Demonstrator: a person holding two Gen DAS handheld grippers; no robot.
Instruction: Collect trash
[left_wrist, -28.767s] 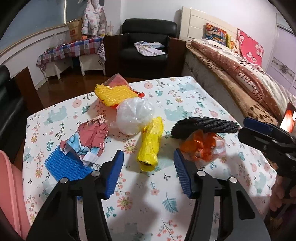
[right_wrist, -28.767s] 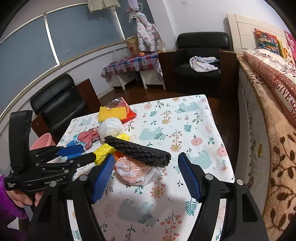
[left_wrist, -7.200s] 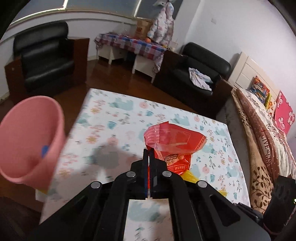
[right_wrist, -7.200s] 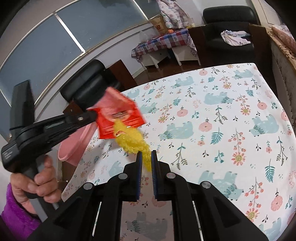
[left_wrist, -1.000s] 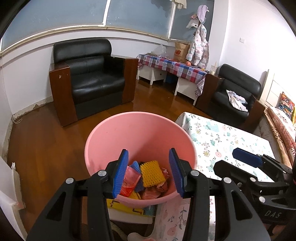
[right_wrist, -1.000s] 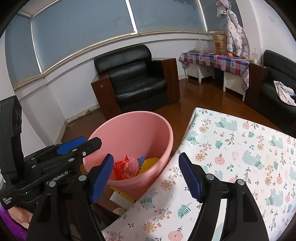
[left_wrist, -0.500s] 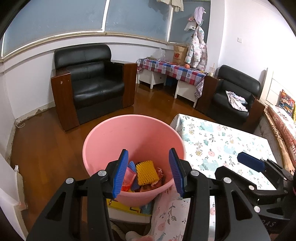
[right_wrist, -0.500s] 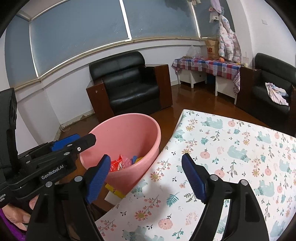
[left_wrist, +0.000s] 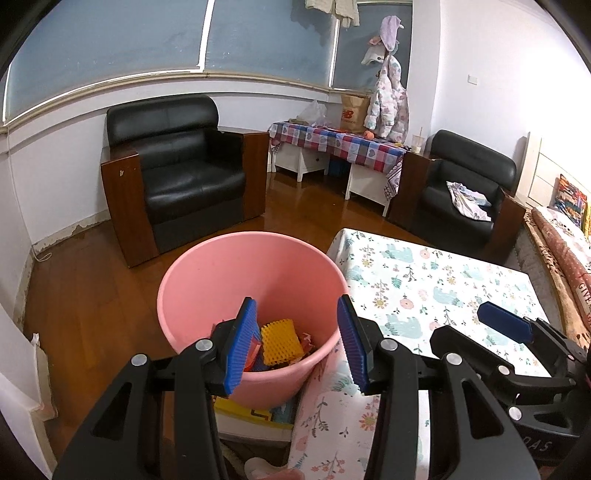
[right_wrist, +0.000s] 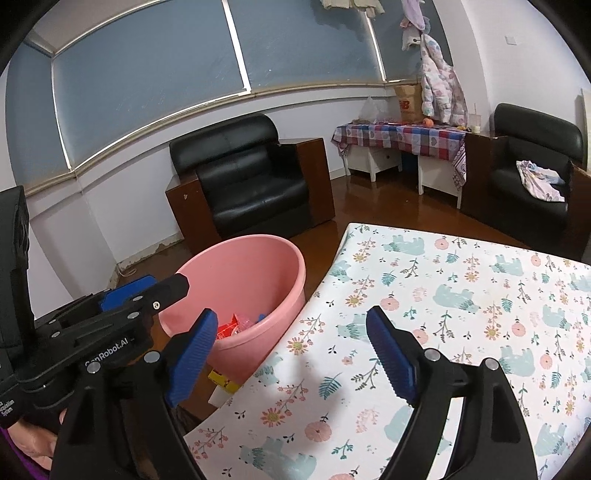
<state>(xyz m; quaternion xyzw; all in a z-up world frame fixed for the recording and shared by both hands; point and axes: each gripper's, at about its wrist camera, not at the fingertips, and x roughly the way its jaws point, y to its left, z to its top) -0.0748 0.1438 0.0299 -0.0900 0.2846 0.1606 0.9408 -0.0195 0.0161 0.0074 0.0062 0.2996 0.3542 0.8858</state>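
Note:
A pink bin (left_wrist: 207, 295) stands on the floor beside the table (left_wrist: 443, 280). Inside it lie a yellow foam net (left_wrist: 279, 341), red wrapper pieces and other trash. My left gripper (left_wrist: 295, 343) is open and empty, above the bin's near rim. My right gripper (right_wrist: 290, 350) is open and empty, over the table's left edge; the bin (right_wrist: 258, 266) and a red wrapper (right_wrist: 231, 326) inside it show to its left. Each gripper shows in the other's view: the right one at the right (left_wrist: 504, 326), the left one at the left (right_wrist: 144, 291).
A black armchair (left_wrist: 177, 173) stands behind the bin, a second one (left_wrist: 469, 195) behind the table. A checked-cloth side table (left_wrist: 336, 142) is along the far wall. A bed (left_wrist: 565, 251) runs along the right. A yellow box (left_wrist: 243, 411) lies under the bin.
Both grippers have pulled back and up from the bin, both staying open. The bin looks smaller and more of the table shows.

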